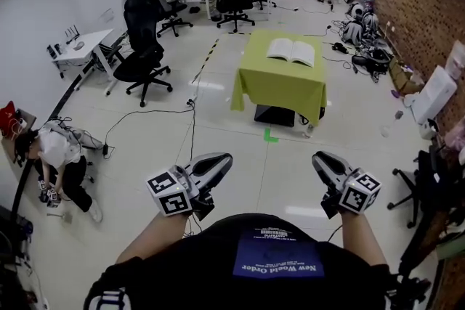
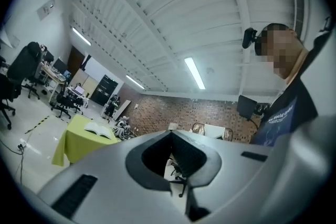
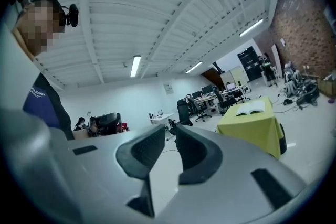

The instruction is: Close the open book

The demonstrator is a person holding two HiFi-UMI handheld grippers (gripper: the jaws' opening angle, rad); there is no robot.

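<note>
In the head view, the open book (image 1: pixel 291 51) lies flat, pages up, near the far edge of a tabletop (image 1: pixel 280 87) draped in a green cloth (image 1: pixel 251 94). It is well apart from both grippers, with bare floor between. The left gripper (image 1: pixel 218 163) and right gripper (image 1: pixel 325 162) are held low in front of the person, so the approach has not begun. In the left gripper view, the jaws meet at their tips with nothing between them, and the book (image 2: pixel 97 131) shows small at the left on its cloth. In the right gripper view, the jaws stand a narrow gap apart and empty, with the book (image 3: pixel 251 108) far off at the right. The book looks fairly thick and opened near its middle, so each half probably carries some weight, while single pages are likely thin, floppy and easy to crease. The better hold seems to be the outer edge of 1 half, cover and pages together, swung over the spine. The other gripper could steady the opposite half, since the cloth may slip or bunch under a push.
</note>
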